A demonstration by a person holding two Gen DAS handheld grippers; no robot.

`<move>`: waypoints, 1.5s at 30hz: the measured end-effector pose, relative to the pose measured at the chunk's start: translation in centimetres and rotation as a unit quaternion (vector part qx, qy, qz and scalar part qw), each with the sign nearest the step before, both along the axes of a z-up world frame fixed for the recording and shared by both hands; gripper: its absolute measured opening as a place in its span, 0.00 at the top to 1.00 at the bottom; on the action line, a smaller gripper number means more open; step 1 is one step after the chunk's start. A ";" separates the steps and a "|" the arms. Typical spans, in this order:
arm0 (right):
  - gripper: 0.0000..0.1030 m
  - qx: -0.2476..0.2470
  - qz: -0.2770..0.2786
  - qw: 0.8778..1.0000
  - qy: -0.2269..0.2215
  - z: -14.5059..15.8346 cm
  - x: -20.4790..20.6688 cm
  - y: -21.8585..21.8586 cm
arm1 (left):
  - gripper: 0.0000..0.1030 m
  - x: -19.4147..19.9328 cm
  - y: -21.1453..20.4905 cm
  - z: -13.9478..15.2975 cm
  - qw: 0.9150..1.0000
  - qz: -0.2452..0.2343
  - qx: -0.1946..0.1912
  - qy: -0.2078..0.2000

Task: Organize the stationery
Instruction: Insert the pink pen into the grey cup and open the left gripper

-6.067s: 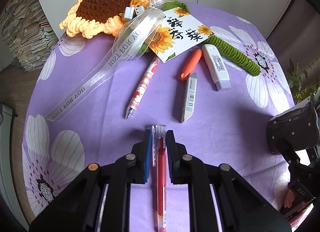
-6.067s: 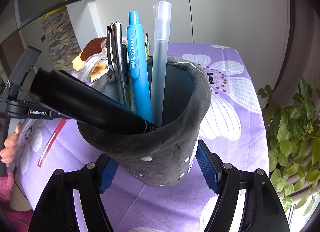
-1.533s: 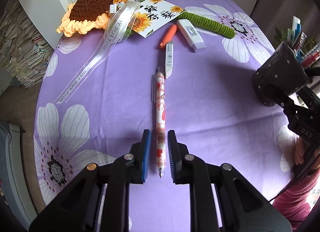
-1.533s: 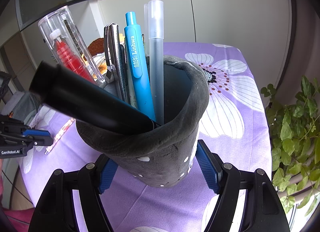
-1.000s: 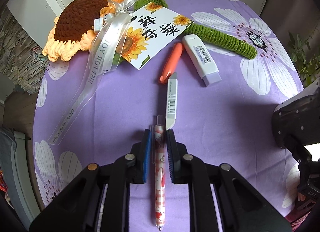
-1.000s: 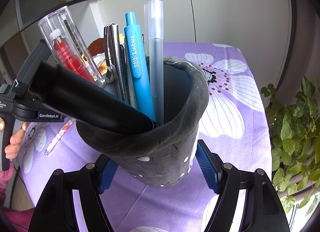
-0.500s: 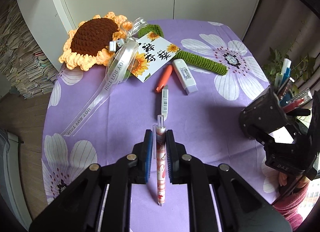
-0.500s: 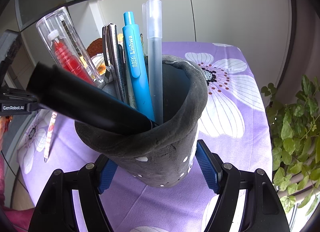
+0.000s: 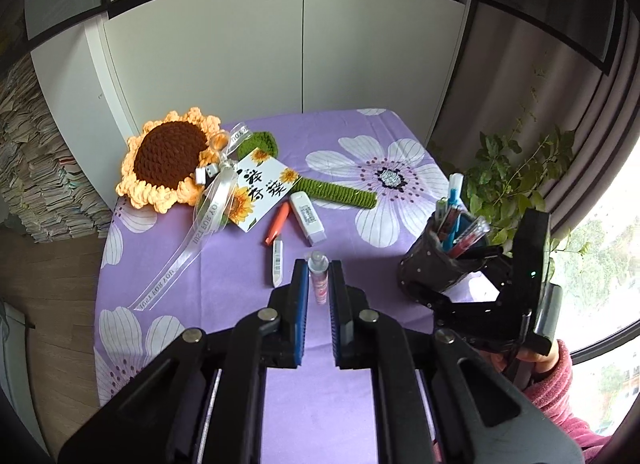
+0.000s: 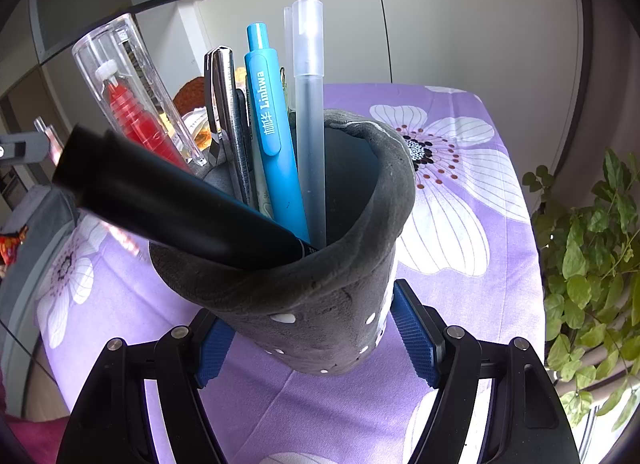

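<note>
My left gripper [image 9: 319, 264] is shut on a pink patterned pen [image 9: 319, 278], held well above the purple flowered tablecloth [image 9: 224, 296]. My right gripper [image 10: 316, 344] is shut on a dark grey felt pen holder [image 10: 320, 292], which also shows in the left wrist view [image 9: 430, 270] to the right. The holder contains a black marker [image 10: 172, 204], a blue pen [image 10: 272, 132], a frosted pen [image 10: 310, 112], a red pen in a clear barrel [image 10: 132, 104] and a metal-clipped pen [image 10: 224, 104]. On the cloth lie an orange pen [image 9: 277, 223], a white eraser-like stick [image 9: 277, 262] and a white correction tape [image 9: 307, 217].
A crochet sunflower [image 9: 168, 158] with a ribbon, a card [image 9: 260, 192] and a green stem [image 9: 340, 190] lies at the table's back. A potted plant [image 9: 516, 172] stands off the right edge. Paper stacks [image 9: 36, 184] are at left. White cabinets stand behind.
My left gripper has risen and tilted up with the pink pen in it, so the table looks farther away. The right gripper and the holder have barely moved.
</note>
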State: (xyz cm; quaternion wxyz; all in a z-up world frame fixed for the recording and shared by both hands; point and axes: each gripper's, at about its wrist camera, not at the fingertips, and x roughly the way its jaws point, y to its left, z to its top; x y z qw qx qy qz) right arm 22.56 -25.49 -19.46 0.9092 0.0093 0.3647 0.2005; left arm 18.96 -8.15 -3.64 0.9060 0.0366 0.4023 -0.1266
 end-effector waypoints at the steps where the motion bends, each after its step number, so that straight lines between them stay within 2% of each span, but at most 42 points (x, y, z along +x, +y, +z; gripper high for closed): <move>1: 0.27 0.000 0.000 1.000 0.000 0.0 0.0 -0.1 | 0.92 -0.1 -0.3 0.7 1.000 -0.005 -0.006 -0.008; 5: 0.27 0.000 0.000 1.000 0.000 0.0 0.0 0.0 | 0.92 -0.6 -2.3 3.8 0.998 -0.037 -0.024 -0.041; 10: 0.27 0.000 0.000 1.000 0.000 0.0 0.0 -0.1 | 0.92 -1.3 -6.0 7.4 0.991 -0.085 -0.023 -0.096; 16: 0.27 0.000 0.000 1.000 0.000 0.0 0.0 -0.1 | 0.92 -1.7 -9.4 8.3 0.985 -0.134 -0.028 -0.104; 22: 0.27 0.001 0.000 1.000 0.000 0.0 0.1 -0.1 | 0.92 -1.0 -10.9 6.9 0.985 -0.148 -0.024 -0.091; 30: 0.27 0.001 0.000 1.000 0.000 0.0 0.1 -0.1 | 0.92 1.7 -12.2 2.8 0.989 -0.144 -0.001 -0.045; 39: 0.27 0.001 0.001 1.000 0.000 0.0 0.1 -0.1 | 0.92 3.2 -12.8 -1.2 0.988 -0.150 0.025 0.009; 41: 0.27 0.001 0.001 1.000 0.000 0.0 0.1 -0.1 | 0.92 3.3 -13.0 -1.6 0.987 -0.155 0.028 0.014; 45: 0.27 0.002 0.001 1.000 0.002 -0.1 0.2 -0.1 | 0.86 3.7 -12.4 -1.4 0.988 -0.151 0.017 0.018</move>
